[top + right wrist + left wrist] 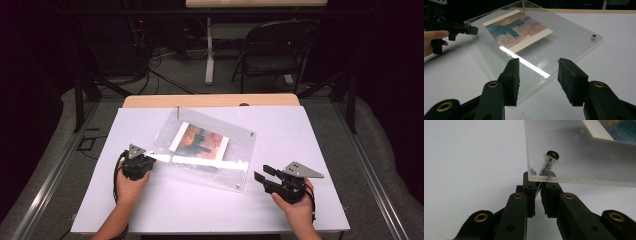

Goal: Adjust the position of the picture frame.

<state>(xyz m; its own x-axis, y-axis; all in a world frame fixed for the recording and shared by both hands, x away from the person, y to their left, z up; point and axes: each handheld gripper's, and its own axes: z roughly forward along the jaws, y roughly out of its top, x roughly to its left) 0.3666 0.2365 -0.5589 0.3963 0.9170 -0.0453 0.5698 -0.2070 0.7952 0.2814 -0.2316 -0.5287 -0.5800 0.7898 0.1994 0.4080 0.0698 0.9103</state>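
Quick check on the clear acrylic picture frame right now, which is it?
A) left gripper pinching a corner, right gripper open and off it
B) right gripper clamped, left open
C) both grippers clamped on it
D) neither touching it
A. The left gripper has its jaws closed on the corner of the clear acrylic picture frame by the metal standoff bolt, while the right gripper stands with its jaws spread wide, short of the frame's near edge.

Clear acrylic frame (205, 150) w/ colour print (199, 141) sandwiched inside, metal standoff pins at corners. Lies askew on white bench (300, 150), near-left corner raised off surface, pinched between left gripper (148, 159) fingers (530, 192).
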